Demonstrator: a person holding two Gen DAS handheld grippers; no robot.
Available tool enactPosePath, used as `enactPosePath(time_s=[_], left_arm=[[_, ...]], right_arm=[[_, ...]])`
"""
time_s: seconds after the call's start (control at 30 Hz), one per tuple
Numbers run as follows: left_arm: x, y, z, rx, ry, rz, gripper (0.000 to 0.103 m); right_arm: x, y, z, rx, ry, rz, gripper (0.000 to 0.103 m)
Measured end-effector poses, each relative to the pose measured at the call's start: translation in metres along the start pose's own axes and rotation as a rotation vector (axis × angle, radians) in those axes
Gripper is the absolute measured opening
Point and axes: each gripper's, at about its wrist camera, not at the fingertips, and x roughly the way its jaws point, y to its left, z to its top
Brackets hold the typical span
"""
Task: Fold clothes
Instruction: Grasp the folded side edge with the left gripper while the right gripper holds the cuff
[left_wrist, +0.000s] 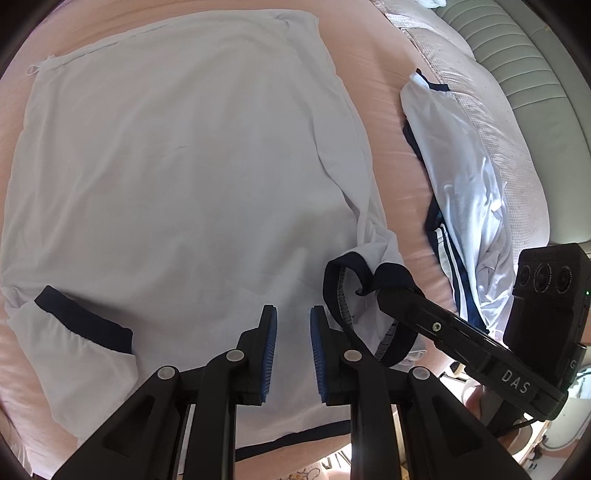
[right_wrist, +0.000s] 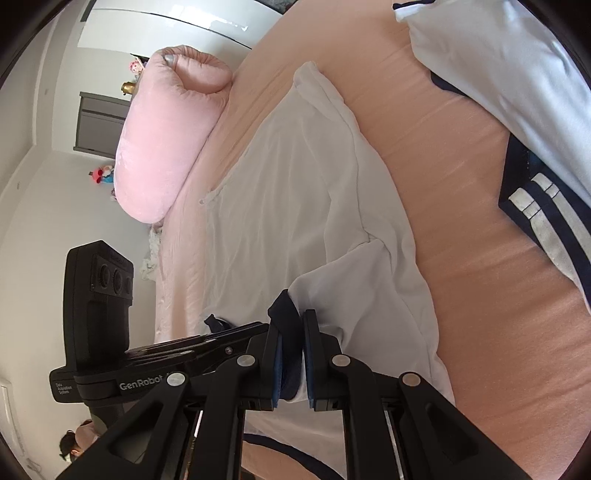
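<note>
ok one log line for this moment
left tool: shut, empty | right tool: shut on navy sleeve cuff | white navy-trimmed t-shirt: flat on pink bed

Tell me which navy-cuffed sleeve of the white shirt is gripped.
The sleeve gripped by the right gripper; the other sleeve lies flat, untouched.

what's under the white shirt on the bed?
Pink bedsheet shows all around the white shirt, so the shirt lies on it. Whatever is directly beneath the shirt is covered. The right gripper is shut on one navy-cuffed sleeve.
</note>
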Motion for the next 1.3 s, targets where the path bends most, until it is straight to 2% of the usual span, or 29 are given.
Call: enactPosePath(time_s=[0.1, 0.17, 0.33, 0.4, 0.53, 0.63, 0.7, 0.8, 0.97, 1.13, 1.17, 1.27, 1.3], left_arm=[[0.002, -0.004, 0.002, -0.021, 0.044, -0.065, 0.017], [0.006, -0.008, 0.004, -0.031, 0.064, -0.079, 0.018], [0.016, -0.011, 0.005, -0.048, 0.109, -0.081, 0.034], [0.014, -0.008, 0.005, -0.065, 0.112, -0.107, 0.045], [0.010, -0.002, 0.005, -0.098, 0.115, -0.161, 0.049], [0.001, -0.004, 0.007, -0.079, 0.079, -0.126, 0.051], [0.000, -0.005, 0.009, -0.078, 0.073, -0.143, 0.053], [0.010, -0.016, 0.013, -0.049, 0.083, -0.153, 0.053], [0.028, -0.018, 0.015, -0.035, 0.105, -0.107, 0.053], [0.023, -0.023, 0.014, 0.000, 0.040, -0.051, 0.053], [0.021, -0.025, 0.013, 0.012, 0.026, -0.039, 0.050], [0.019, -0.026, 0.016, 0.039, 0.015, 0.037, 0.028], [0.019, -0.025, 0.016, 0.048, 0.011, 0.072, 0.028]], right_arm=[[-0.008, -0.004, -0.001, 0.022, -0.012, 0.013, 0.008], [-0.012, -0.006, -0.001, 0.034, -0.015, 0.002, 0.008], [-0.024, -0.008, -0.004, 0.012, -0.036, -0.085, 0.008], [-0.029, -0.011, -0.007, 0.014, -0.035, -0.082, 0.008], [-0.036, -0.013, -0.010, 0.016, -0.035, -0.089, 0.008], [-0.037, -0.013, -0.009, 0.023, -0.035, -0.085, 0.008], [-0.038, -0.013, -0.007, 0.030, -0.036, -0.079, 0.008], [-0.040, -0.013, -0.008, 0.034, -0.042, -0.078, 0.008], [-0.048, -0.015, -0.011, 0.043, -0.061, -0.078, 0.008], [-0.055, -0.014, -0.011, 0.043, -0.067, -0.070, 0.008], [-0.055, -0.013, -0.011, 0.038, -0.065, -0.073, 0.008], [-0.054, -0.009, -0.012, 0.011, -0.053, -0.086, 0.009], [-0.054, -0.008, -0.014, -0.001, -0.049, -0.093, 0.009]])
